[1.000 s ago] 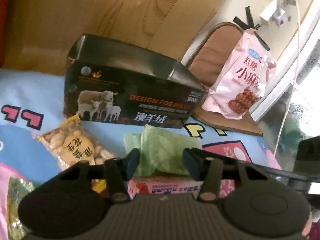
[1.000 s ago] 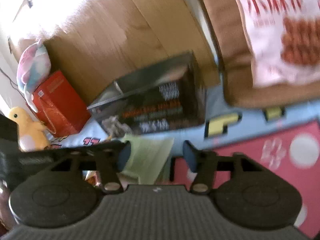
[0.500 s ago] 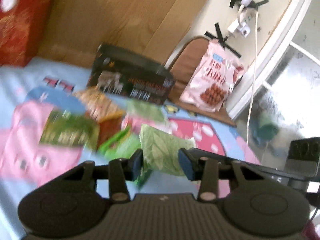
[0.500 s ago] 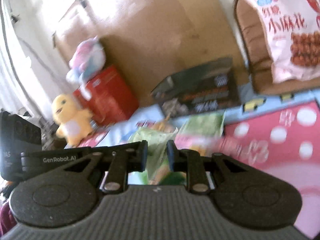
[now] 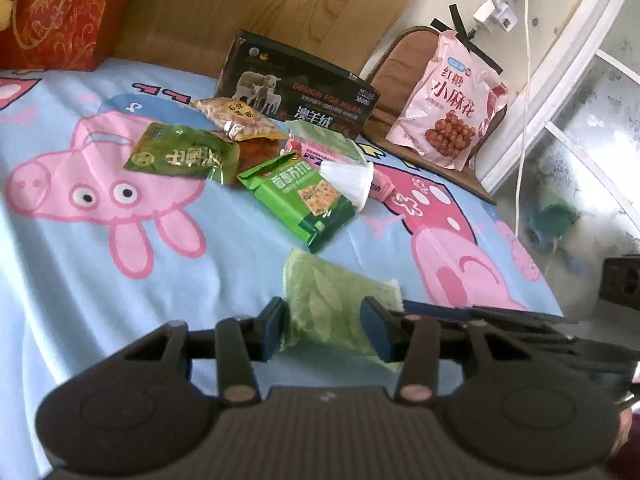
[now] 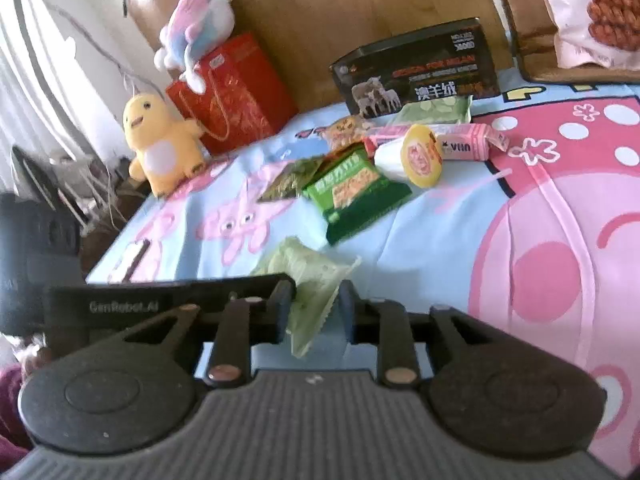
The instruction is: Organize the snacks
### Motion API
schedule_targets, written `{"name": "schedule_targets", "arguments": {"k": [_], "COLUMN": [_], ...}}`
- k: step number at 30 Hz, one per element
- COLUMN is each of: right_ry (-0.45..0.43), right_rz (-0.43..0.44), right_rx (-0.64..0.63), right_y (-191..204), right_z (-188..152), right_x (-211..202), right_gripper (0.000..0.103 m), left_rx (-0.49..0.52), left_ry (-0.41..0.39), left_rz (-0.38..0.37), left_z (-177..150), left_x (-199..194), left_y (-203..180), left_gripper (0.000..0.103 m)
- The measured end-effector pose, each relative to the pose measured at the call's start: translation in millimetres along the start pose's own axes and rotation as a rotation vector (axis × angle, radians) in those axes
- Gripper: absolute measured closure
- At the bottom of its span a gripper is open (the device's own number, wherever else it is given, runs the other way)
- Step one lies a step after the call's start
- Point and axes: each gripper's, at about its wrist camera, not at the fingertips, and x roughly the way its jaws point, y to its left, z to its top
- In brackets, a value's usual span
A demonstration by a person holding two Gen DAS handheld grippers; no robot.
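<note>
Left wrist view, left to right: a red gift bag [image 5: 60, 16] is standing at the headboard; a dark green packet [image 5: 176, 156], a peanut bag [image 5: 236, 118] and a green cracker box [image 5: 298, 200] are lying on the cartoon-pig sheet [image 5: 100, 240] before a black box [image 5: 296, 88]; a pink snack bag [image 5: 448, 100] is leaning on a chair. The left gripper [image 5: 325, 330] is pinching a pale green packet [image 5: 332, 300], its jaws having just been opening slightly with the packet between them.

Right wrist view: a yellow plush toy [image 6: 160, 144] is sitting beside the gift bag. The right gripper [image 6: 316, 306] is holding the same pale green packet by its edge; its jaws have just been opening, one pad touching the wrapper.
</note>
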Motion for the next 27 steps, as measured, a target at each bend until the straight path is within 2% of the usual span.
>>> {"name": "schedule_targets", "arguments": {"k": [2, 3, 4, 7, 10, 14, 17, 21, 25, 27], "right_ry": [-0.007, -0.013, -0.021, -0.046, -0.033, -0.006, -0.003, -0.015, -0.030, -0.043], "right_rz": [-0.009, -0.013, -0.018, -0.037, -0.050, -0.070, -0.112, -0.198, -0.207, -0.205], "right_rx": [-0.024, -0.041, -0.061, -0.148, -0.216, -0.290, -0.351, -0.436, -0.442, -0.423], "right_y": [3.7, 5.7, 7.9, 17.4, 24.5, 32.2, 37.4, 41.9, 37.5, 35.8], "right_z": [-3.9, -5.1, -7.2, -13.5, -21.4, -29.2, -31.8, -37.3, -40.0, -39.5], "right_x": [-2.6, -5.4, -8.3, -18.2, -21.0, -12.8, -4.4, 6.0, 10.9, 12.1], "right_gripper": [0.066, 0.062, 0.055, 0.043, 0.043, 0.043, 0.043, 0.044, 0.045, 0.045], "left_rx": [-0.005, -0.012, -0.019, -0.052, -0.060, -0.011, 0.030, 0.046, 0.063, 0.070], "left_ry": [-0.012, -0.026, -0.044, -0.072, -0.067, -0.040, -0.010, 0.035, 0.028, 0.026], "left_rz": [-0.001, 0.000, 0.006, 0.021, 0.020, -0.005, -0.028, -0.009, 0.010, 0.017], "left_z": [-0.1, 0.3, 1.2, 5.3, 9.1, 9.9, 7.8, 3.5, 0.4, -1.3], "left_x": [-6.4, -11.7, -17.6, -29.5, -31.4, -20.8, -8.9, 5.4, 4.1, 3.7], "left_y": [2.4, 4.9, 7.9, 18.9, 23.9, 12.4, 1.8, -3.9, -9.2, -11.1], "left_gripper": [0.043, 0.040, 0.037, 0.037, 0.040, 0.043, 0.048, 0.054, 0.054, 0.058]}}
